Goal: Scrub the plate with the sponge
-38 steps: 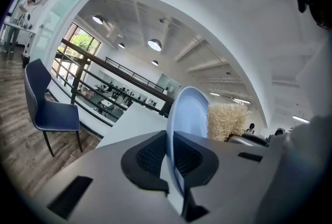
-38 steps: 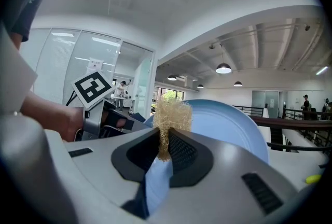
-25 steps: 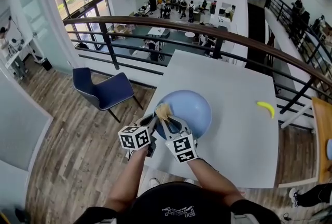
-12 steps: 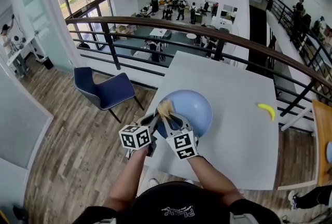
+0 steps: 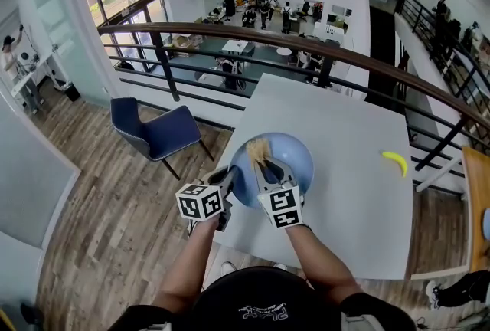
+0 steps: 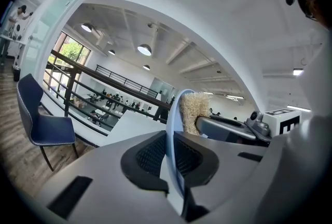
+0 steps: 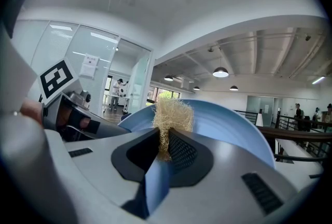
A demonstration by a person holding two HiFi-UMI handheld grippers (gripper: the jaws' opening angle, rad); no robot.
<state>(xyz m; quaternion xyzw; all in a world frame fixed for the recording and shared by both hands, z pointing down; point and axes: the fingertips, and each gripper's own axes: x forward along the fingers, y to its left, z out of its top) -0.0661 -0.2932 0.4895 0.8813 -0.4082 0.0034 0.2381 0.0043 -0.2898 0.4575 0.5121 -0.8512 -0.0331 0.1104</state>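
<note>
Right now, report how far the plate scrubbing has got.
Done: the left gripper has its jaws shut on the rim of the blue plate, and the right gripper has its jaws shut on the straw-coloured sponge. In hand: the sponge lies against the plate's inner face near its far-left edge. Left: most of that face; how clean it is cannot be told.

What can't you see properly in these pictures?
- Head view: the near part of the plate is hidden behind the right gripper and the left gripper.
- Left gripper view: the plate shows edge-on, so its face is hidden.
- Right gripper view: the sponge has its lower end buried between the jaws.
- Head view: the banana is too small for detail.
</note>
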